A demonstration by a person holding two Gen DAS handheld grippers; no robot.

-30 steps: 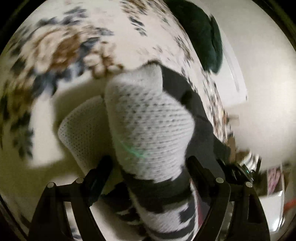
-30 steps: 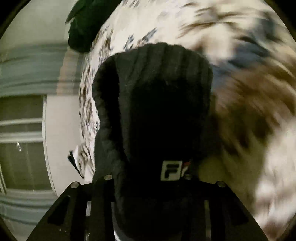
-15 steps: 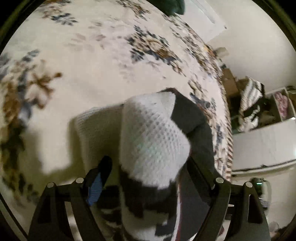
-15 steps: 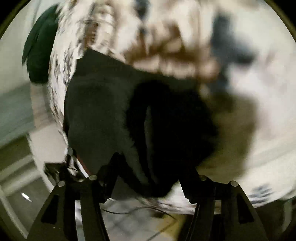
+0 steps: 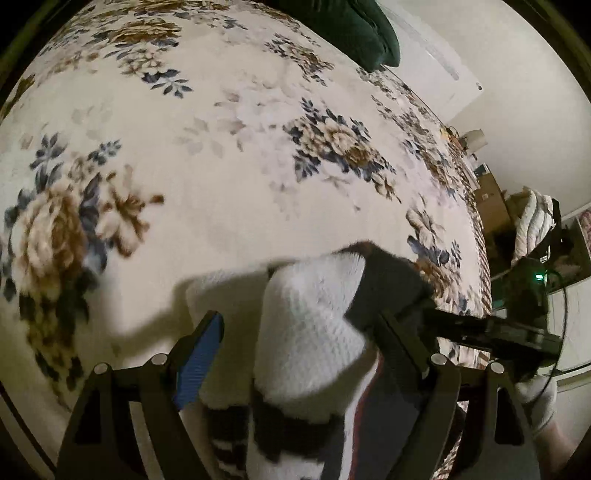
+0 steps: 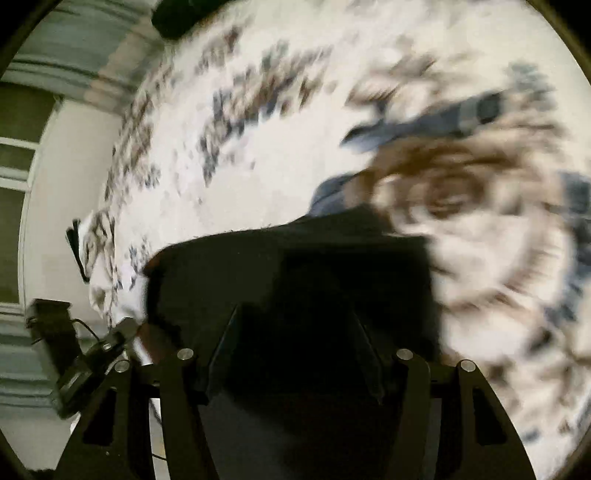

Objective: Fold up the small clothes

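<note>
A white knit sock (image 5: 306, 325) with black pattern lies folded on the floral bedspread (image 5: 221, 147), with a dark grey sock part (image 5: 391, 284) beside it. My left gripper (image 5: 295, 332) is open, its fingers (image 5: 201, 347) standing apart on either side of the white sock. In the blurred right wrist view, the black sock (image 6: 295, 280) lies on the bedspread (image 6: 277, 129) between the spread fingers (image 6: 225, 343) of my right gripper (image 6: 295, 332), which looks open. The right gripper also shows in the left wrist view (image 5: 480, 328), at the dark sock's edge.
A dark green cushion (image 5: 347, 26) lies at the far end of the bed. Boxes and a striped bundle (image 5: 532, 218) stand past the bed's right edge. A window and wall (image 6: 33, 147) are left of the bed in the right wrist view.
Both grippers have lowered the socks onto the bedspread and pulled back. The right gripper's jaws, shut on the black sock a second ago, now stand apart. The left view has tilted up.
</note>
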